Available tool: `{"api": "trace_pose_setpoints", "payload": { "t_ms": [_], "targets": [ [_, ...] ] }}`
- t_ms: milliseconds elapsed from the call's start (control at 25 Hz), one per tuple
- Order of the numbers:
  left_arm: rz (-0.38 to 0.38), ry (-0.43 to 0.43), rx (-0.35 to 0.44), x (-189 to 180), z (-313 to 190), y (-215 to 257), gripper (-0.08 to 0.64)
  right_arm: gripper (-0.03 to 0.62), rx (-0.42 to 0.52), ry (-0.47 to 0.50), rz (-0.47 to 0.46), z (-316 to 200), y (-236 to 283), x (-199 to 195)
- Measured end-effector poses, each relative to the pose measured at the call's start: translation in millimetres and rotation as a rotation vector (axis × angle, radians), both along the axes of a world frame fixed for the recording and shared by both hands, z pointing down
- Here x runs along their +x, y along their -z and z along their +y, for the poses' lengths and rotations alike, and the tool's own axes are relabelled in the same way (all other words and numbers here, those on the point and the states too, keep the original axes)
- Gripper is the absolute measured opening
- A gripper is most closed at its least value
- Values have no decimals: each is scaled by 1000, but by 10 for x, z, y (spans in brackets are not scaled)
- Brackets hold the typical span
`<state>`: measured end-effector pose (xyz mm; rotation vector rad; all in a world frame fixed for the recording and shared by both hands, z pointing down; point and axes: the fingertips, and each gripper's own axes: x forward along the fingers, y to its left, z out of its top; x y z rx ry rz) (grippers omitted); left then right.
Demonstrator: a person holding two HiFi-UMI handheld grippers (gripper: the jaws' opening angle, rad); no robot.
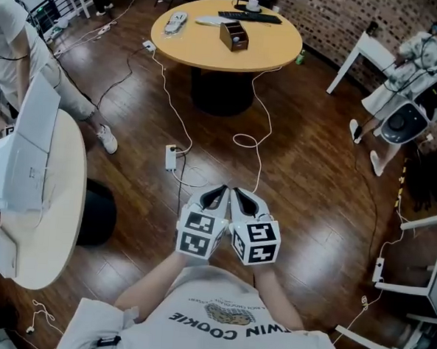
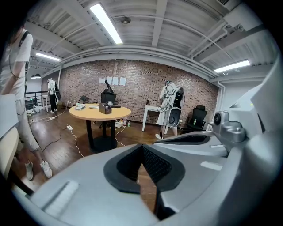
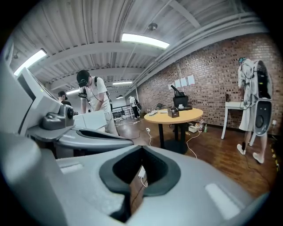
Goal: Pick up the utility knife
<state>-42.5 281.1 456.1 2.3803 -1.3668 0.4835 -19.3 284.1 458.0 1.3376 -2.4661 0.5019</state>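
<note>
Both grippers hang side by side close to my chest, over the wooden floor. My left gripper (image 1: 219,193) (image 2: 142,149) is shut with nothing between its jaws. My right gripper (image 1: 236,195) (image 3: 141,151) is shut and empty too, and it touches the left one. Well ahead stands a round wooden table (image 1: 278,52) (image 2: 88,115) (image 3: 185,116). On it lie a pale flat item (image 1: 212,21), a grey-white item (image 1: 175,21), a dark flat bar (image 1: 249,17), a cup (image 1: 252,4) and a brown box (image 1: 234,37). I cannot tell which of them is the utility knife.
A white round table (image 1: 57,219) with white boxes (image 1: 20,158) stands close on my left. A person (image 1: 23,55) stands beyond it. A power strip (image 1: 171,157) and white cables (image 1: 254,135) lie on the floor between me and the wooden table. Equipment on a stand (image 1: 412,93) is at the right.
</note>
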Motion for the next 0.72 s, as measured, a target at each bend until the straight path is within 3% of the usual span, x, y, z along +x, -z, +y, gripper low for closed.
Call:
{"api": "trace_pose_setpoints", "payload": {
  "t_ms": [280, 720],
  "targets": [
    [24, -15, 1, -472, -370, 34, 3, -5, 20, -17, 26, -376, 77, -474],
    [61, -45, 30, -636, -651, 113, 5, -5, 48, -53, 53, -658, 130, -639]
  ]
}}
